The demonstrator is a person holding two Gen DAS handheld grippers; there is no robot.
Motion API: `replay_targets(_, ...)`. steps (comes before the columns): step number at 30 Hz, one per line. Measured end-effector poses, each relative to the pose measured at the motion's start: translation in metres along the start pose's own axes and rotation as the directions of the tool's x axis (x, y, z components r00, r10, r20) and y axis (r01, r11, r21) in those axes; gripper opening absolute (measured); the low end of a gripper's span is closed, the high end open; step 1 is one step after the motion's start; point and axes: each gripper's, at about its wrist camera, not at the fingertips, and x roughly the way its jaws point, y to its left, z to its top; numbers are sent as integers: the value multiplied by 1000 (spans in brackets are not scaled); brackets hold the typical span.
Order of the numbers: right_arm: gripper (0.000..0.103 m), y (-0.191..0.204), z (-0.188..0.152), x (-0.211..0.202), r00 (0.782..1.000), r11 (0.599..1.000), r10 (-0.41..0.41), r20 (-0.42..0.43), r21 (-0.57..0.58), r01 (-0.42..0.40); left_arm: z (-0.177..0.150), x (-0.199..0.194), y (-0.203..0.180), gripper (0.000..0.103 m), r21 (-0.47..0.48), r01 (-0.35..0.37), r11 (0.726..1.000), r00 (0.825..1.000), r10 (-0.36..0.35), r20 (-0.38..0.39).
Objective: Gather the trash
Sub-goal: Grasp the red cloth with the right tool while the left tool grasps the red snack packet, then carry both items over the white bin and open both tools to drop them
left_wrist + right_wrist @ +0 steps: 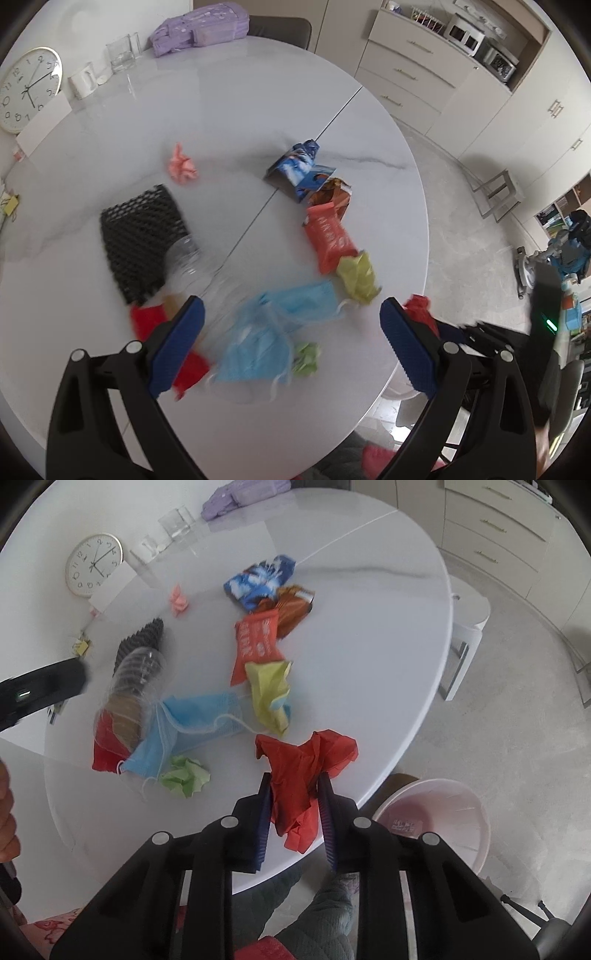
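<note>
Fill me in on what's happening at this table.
A person is clearing trash off a white table with a two-finger tool in each hand. The right tool is shut on a crumpled red paper near the table's edge, with a pink bin on the floor just past it. The left tool is open above blue masks, holding nothing. Wrappers, paper balls and a plastic cup are still on the table.

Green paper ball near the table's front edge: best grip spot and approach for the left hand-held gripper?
Probably from straight above, closing across the middle of the green paper ball. It's a compact crumpled wad sitting free on the table, with nothing stacked on it. Keep off its left side, where the blue face mask and its loop lie close.
</note>
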Motion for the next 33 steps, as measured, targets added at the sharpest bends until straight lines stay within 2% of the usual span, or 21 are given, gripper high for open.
replay_targets(4,25,-12,6,-23,998,999,-36,45,17,36,21,33,-24,82,2,1,1000,999,-1,-43)
replay_targets(9,25,-31,8,-39,996,998,-50,69,45,47,43,87,-38,73,-102,26,994,992,-39,-124)
replay_targets(15,25,-48,14,-37,997,997,-50,61,56,47,58,130,-44,65,-166,-20,986,981,-12,-192)
replay_targets(17,25,-55,18,-34,998,998,-44,53,57,41,60,138,-42,55,-179,-35,983,978,-3,-209)
replay_targets(18,25,-58,18,-34,998,998,-40,50,57,37,60,140,-41,52,-183,-41,982,976,0,-217)
replay_targets(20,25,-63,21,-32,998,998,-30,46,57,27,60,144,-37,37,-200,-52,978,972,4,-236)
replay_targets(24,26,-65,26,-31,999,999,-12,50,52,10,60,145,-29,35,-234,-43,971,972,-14,-237)
replay_targets(33,26,-57,37,-29,998,999,12,65,32,-14,57,111,-21,34,-196,-3,981,982,-34,-183)
